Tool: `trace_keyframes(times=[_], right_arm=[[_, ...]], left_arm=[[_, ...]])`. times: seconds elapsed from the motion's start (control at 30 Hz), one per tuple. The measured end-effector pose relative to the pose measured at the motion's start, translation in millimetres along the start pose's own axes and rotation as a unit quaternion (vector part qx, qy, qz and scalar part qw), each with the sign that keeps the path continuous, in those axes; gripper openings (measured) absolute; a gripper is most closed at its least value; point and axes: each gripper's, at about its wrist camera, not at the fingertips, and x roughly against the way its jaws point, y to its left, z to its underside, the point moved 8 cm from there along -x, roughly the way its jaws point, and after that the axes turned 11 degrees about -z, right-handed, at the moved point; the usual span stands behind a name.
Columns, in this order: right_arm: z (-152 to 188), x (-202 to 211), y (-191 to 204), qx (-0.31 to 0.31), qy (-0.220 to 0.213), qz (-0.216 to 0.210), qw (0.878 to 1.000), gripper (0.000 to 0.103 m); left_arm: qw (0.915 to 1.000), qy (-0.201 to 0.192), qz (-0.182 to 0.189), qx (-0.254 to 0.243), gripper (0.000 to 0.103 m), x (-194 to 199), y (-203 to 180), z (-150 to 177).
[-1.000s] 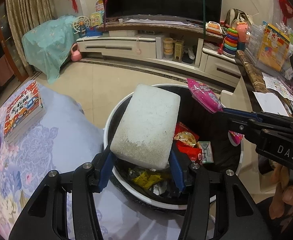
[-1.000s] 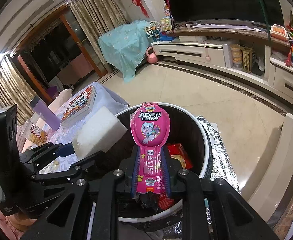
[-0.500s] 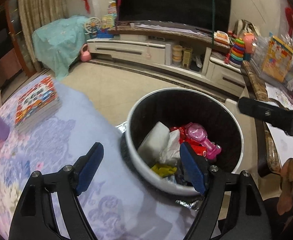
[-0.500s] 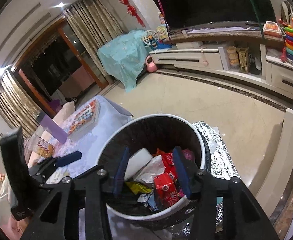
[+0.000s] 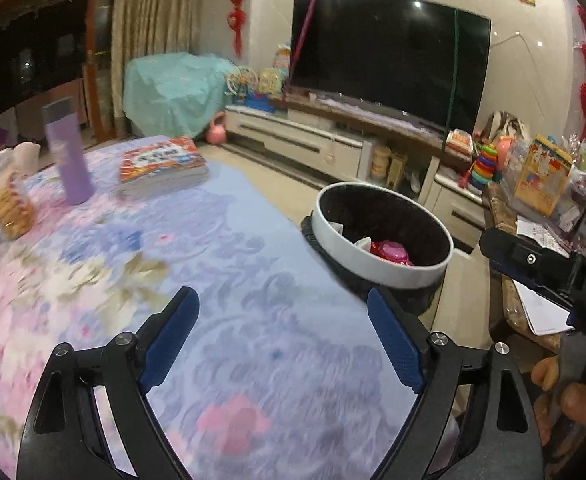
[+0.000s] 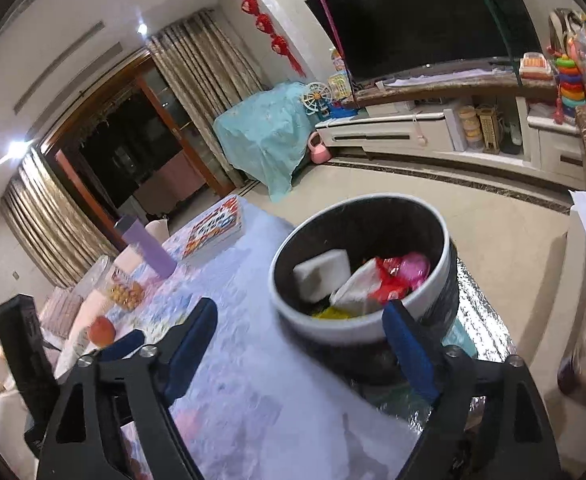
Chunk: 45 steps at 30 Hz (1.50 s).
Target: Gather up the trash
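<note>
The bin [image 6: 357,324], round with a white rim and dark inside, stands on the floor just beside the counter's edge. Inside it lie a white block [image 6: 323,278], a pink packet [image 6: 413,270], red wrappers [image 6: 391,286], white paper and a yellow scrap. The left view shows the same bin [image 5: 381,264] farther off, with the pink packet [image 5: 391,250] showing above the rim. No print on the trash can be read.

Writing: the letters "DAS" show on the black body of the right tongs [image 5: 533,260] at the edge of the left view. The book [image 5: 161,162] cover carries print too blurred to read.

Left tongs [image 5: 283,334]: jaws have just been opening, now wide apart, nothing between them, hanging over the floral cloth of the counter [image 5: 93,260].

Right tongs [image 6: 305,342]: jaws have just been opening, now wide, nothing between the blue pads; the bin lies beyond them, untouched.

On the counter's far side stand a purple bottle [image 5: 69,152], a cookie jar [image 5: 9,204] and an apple [image 6: 101,330].
</note>
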Motion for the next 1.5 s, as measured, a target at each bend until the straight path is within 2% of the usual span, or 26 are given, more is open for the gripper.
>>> trace_keyframes(times=[0.1,0.2,0.23,0.33,0.4,0.57,0.8,0.97,1.5], right_arm=[[9.7,12.1,20.1,0.024,-0.017,0.009,1.0,0.088],[7.2,33.0,42.2,0.06,-0.051,0.035,0.996,0.097],[4.5,42.6,49.9,0.074,-0.07,0.045,0.994,0.103],[4.0,70.3,68.4,0.121,-0.134,0.079,0.98,0.103],[9.9,77.2,73.1,0.147,-0.156,0.102,0.971,0.103],[30.4,68.1,68.3,0.174,-0.15,0.138,0.963,0.103],[49.9,69.4,69.0,0.174,-0.146,0.135,0.965,0.103],[53.3,74.7,73.2,0.177,-0.149,0.133,0.964,0.103],[51.8,76.3,74.2,0.176,-0.156,0.125,0.964,0.103]], left_arm=[[0.9995,-0.028,-0.008,0.011,0.089,28.1,15.3,2.7],[0.9973,-0.061,-0.019,0.036,0.1,55.4,32.8,1.8],[0.9958,-0.076,-0.026,0.044,0.103,63.7,37.6,2.1],[0.9901,-0.116,-0.059,0.053,0.103,80.8,47.5,5.1],[0.9862,-0.134,-0.084,0.049,0.103,88.1,50.9,10.2],[0.9796,-0.151,-0.127,0.038,0.103,93.3,56.0,22.6],[0.9743,-0.161,-0.153,0.04,0.103,104.7,61.9,29.3],[0.9723,-0.167,-0.157,0.047,0.103,112.9,64.8,30.3],[0.9741,-0.166,-0.146,0.047,0.103,114.0,61.6,31.6]])
